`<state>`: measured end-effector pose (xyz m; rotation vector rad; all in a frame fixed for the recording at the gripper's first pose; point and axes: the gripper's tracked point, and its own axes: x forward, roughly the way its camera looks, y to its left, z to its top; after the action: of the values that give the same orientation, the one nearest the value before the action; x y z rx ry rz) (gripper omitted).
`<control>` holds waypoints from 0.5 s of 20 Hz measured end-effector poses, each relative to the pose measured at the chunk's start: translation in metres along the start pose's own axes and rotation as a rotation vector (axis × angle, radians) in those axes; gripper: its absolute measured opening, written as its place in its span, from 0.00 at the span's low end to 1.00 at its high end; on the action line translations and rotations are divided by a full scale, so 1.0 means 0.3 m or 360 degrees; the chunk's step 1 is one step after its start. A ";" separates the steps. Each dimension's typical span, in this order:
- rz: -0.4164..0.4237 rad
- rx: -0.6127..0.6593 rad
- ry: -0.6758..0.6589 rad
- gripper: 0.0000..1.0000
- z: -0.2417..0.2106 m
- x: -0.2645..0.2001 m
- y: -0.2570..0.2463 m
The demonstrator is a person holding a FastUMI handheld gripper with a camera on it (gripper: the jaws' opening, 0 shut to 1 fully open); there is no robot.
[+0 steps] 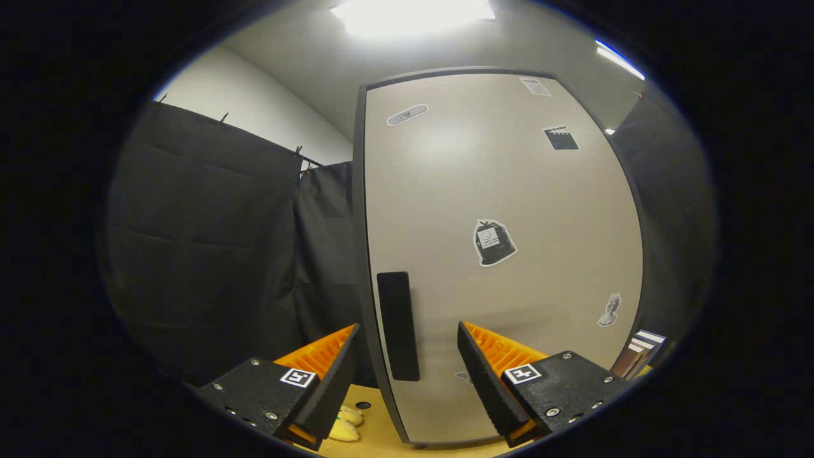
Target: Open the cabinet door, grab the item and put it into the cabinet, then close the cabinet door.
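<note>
A beige cabinet door [509, 191] with several stickers stands shut, right ahead of my fingers. Its dark vertical handle [398, 326] runs along the door's left edge. My gripper [407, 343] is open, and the handle with the door's left edge sits in the gap between the two fingers, slightly beyond the tips. Nothing is held. A yellow soft item [345, 425] lies on the wooden tabletop just below the left finger, partly hidden by it.
The wooden table [381, 439] carries the cabinet. Several books [639, 353] stand at the cabinet's right side. Black cloth walls [203, 254] hang to the left and behind.
</note>
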<state>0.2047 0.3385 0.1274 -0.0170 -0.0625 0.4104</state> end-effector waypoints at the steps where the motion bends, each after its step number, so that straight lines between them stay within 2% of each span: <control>1: -0.0001 -0.0011 0.0012 0.88 -0.007 0.023 0.010; 4: -0.0019 -0.0029 0.0078 0.80 -0.036 0.076 0.023; 8: -0.0045 -0.0009 0.0187 0.63 -0.075 0.116 0.030; 10: -0.0079 0.0009 0.0214 0.44 -0.079 0.118 0.013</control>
<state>0.2372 0.3560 0.1058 -0.0372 0.0709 0.3593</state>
